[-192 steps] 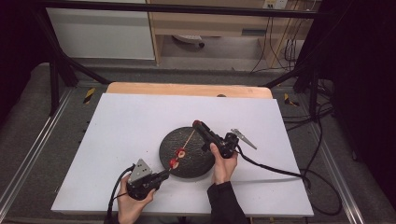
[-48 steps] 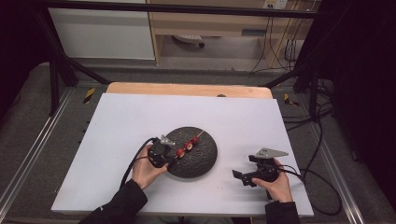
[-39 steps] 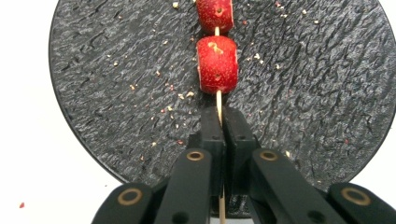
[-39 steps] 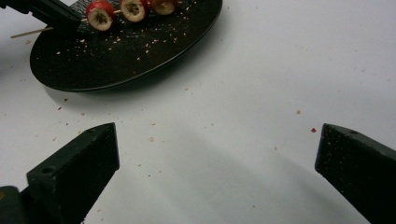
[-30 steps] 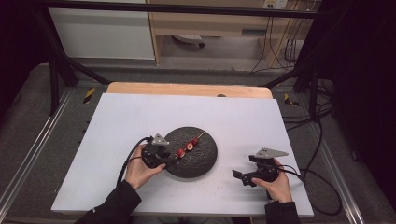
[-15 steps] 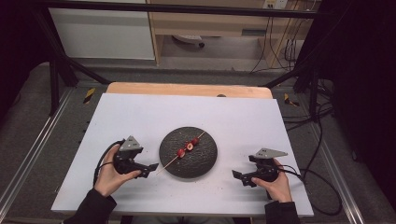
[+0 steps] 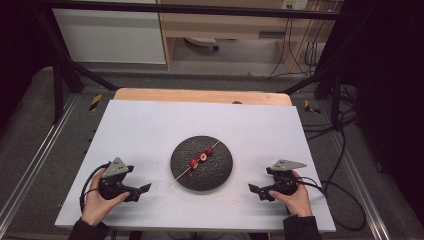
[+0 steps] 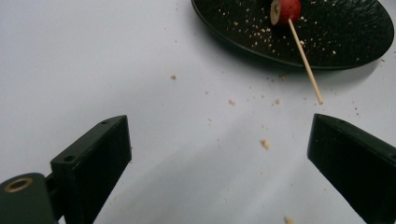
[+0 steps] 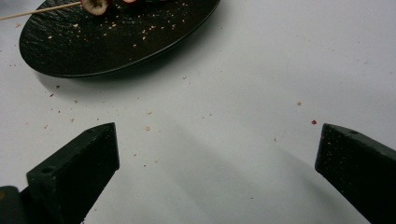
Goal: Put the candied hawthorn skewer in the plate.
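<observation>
A: Where's the thin wooden skewer with red fruit pieces (image 7: 201,157)?

B: Lying flat across the round black textured plate (image 7: 222,175), bench centre. Long axis runs diagonally: far tip toward the back right, bare near tip overhanging the plate's front-left rim above the white bench top (image 7: 150,125). Fruit sits bunched mid-stick.

A: Which hand is nearer?

B: Left gripper (image 7: 144,189). The bare end points toward it. In the left gripper view the stick tip (image 8: 319,100) ends just ahead of the right-hand jaw, off the centre line, so a re-grab would need a shift toward that side plus a push forward. Right gripper (image 7: 253,189) faces the plate rim from the other side, and the skewer (image 9: 39,10) sits at the far edge of its view.

A: Jaws?

B: Left: spread wide, nothing between them but bare bench and crumbs (image 8: 265,143); they've just been opening. Right: also spread, nothing held.

A: Change from a second ago?

B: Left hand was at the plate's left edge, jaws at the stick's near end. Now it's back at the front-left of the bench, well apart from the plate. Skewer stays on the plate, same diagonal. Right hand hasn't budged.
</observation>
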{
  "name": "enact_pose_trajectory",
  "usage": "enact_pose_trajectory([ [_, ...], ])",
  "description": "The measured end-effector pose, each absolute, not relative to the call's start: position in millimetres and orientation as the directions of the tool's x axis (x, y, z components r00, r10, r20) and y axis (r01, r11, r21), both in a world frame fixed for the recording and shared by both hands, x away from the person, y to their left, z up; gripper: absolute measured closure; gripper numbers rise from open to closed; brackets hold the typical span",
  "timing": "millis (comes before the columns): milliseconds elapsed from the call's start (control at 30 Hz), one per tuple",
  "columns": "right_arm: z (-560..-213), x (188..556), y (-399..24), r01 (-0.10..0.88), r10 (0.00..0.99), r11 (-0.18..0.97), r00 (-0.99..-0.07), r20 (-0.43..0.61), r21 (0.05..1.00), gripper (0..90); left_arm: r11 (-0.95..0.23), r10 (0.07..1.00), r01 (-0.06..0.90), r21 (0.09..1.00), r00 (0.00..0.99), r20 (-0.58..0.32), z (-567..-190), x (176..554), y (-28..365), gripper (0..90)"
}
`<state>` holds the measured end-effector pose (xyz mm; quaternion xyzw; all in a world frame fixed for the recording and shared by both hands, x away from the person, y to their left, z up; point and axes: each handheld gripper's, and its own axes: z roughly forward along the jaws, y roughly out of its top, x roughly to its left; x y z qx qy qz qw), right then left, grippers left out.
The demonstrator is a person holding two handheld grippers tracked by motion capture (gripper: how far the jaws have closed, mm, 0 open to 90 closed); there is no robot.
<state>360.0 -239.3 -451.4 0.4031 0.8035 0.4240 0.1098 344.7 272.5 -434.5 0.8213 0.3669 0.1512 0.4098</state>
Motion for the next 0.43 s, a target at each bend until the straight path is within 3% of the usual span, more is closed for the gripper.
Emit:
enact_pose_trajectory([
  [433, -452, 359, -240, 0.559, 0.742, 0.323, -0.650, 0.163, 0.764, 0.4, -0.395, 0.738, 0.494, 0.775, 0.672, -0.052, -451, 340, 286, 6.5],
])
